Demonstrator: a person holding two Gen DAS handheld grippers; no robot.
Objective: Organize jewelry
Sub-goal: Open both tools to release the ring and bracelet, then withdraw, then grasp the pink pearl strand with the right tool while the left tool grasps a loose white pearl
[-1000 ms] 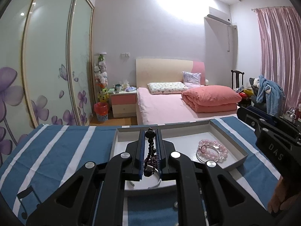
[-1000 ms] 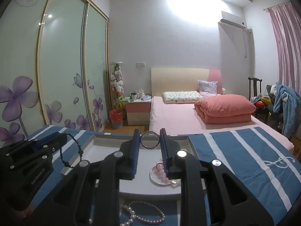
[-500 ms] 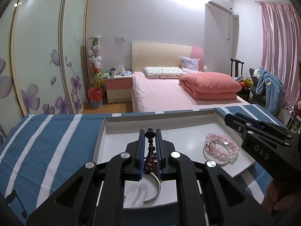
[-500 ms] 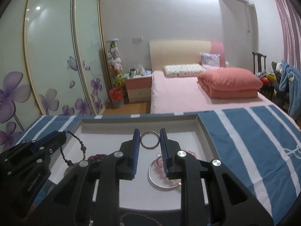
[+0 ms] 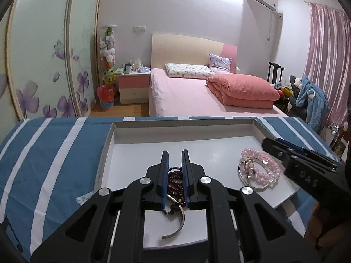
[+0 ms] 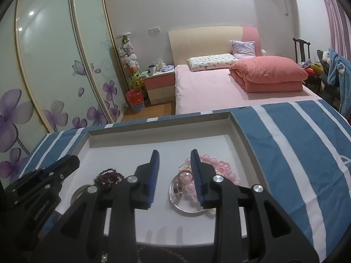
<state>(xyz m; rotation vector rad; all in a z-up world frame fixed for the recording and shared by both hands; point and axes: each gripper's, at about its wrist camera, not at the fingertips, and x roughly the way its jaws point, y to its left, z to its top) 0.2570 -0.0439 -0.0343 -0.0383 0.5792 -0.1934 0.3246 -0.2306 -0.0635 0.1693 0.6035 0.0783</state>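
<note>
- Two pairs of black tongs with blue pads hang over a shallow white rectangular tray [image 5: 114,135], which sits on a blue-and-white striped cloth covering the surface [image 5: 50,153].
- The left tongs [image 5: 174,175] have their pads slightly parted, with nothing pinched between them. A second ago they clamped a string of dark red and black beads [image 5: 175,179]; now that strand lies heaped on the tray floor near the tray's front left, partly under the pads and touching a curved silver open bangle [image 5: 177,225].
- The right tongs [image 6: 174,176] stand wide apart and empty. The small silver ring they carried half a second ago is gone from between the pads; a ring [image 5: 250,162] now rests toward the tray's right side, on the pink bead bracelet [image 5: 266,164] and inside the thin clear bangle [image 5: 254,182] that circles it.
- In the right view the dark bead heap [image 6: 108,176] sits toward the tray's left, well apart from the pink bracelet [image 6: 219,166].
- Both drops appear finished, so two more pieces are sorted into the tray, darker ones left and pink ones right.
- A pale bead strand [image 6: 104,257] shows faintly at the bottom edge in front of the tray; it is probably the next thing to fetch, though too little is visible to be sure.
</note>
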